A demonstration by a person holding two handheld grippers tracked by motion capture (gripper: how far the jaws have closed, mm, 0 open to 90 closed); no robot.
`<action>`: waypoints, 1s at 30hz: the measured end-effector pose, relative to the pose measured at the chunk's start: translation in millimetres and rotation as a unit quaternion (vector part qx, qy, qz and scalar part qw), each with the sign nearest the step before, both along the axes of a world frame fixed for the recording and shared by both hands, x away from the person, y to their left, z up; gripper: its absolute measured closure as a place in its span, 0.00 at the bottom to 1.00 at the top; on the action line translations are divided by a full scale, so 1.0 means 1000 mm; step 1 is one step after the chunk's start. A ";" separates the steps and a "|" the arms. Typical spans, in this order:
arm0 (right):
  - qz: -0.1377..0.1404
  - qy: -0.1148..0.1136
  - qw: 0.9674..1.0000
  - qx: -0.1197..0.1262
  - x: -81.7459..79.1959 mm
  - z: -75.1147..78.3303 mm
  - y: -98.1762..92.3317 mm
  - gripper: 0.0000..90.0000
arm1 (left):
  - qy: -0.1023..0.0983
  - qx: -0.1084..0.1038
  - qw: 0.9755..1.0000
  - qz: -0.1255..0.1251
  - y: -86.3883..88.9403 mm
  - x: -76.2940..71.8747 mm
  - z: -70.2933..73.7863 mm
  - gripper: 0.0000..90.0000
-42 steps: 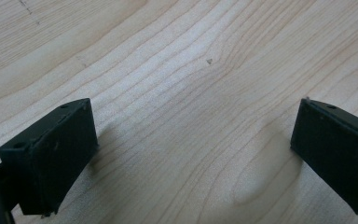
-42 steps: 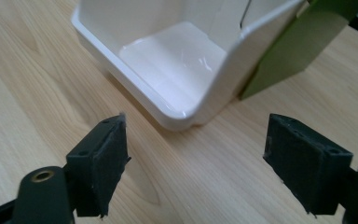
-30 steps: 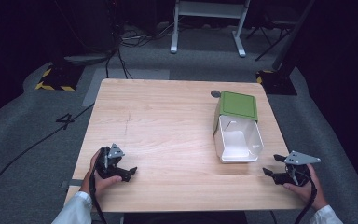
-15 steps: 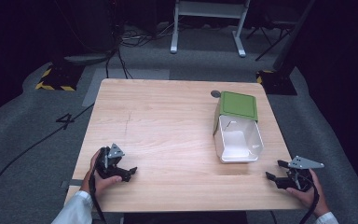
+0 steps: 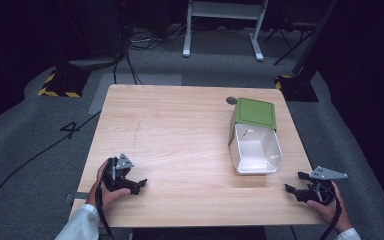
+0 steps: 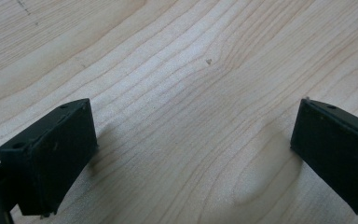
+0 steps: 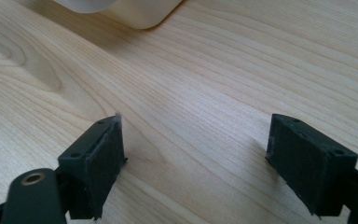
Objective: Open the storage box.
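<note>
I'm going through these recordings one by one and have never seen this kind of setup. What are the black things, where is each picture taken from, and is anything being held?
No robot here: a person holds a handheld claw in each hand. The high view looks down on a wooden table; the left claw sits at its near left, the right claw at its near right. Each gripper view looks along one claw's two black jaws. Both claws are open and hold nothing. On the table lies a green and white container, tipped on its side, opening toward the person.
</note>
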State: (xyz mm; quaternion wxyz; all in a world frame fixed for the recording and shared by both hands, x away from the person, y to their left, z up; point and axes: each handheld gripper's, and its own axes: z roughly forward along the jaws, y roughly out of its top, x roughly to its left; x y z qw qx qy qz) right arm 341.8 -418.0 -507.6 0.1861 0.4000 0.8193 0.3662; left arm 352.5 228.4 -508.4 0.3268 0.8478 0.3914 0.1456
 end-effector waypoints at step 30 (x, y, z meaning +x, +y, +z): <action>-0.004 0.000 1.000 0.000 0.000 0.000 0.000 0.21 | -0.003 0.002 1.000 -0.003 0.001 0.000 0.000 0.01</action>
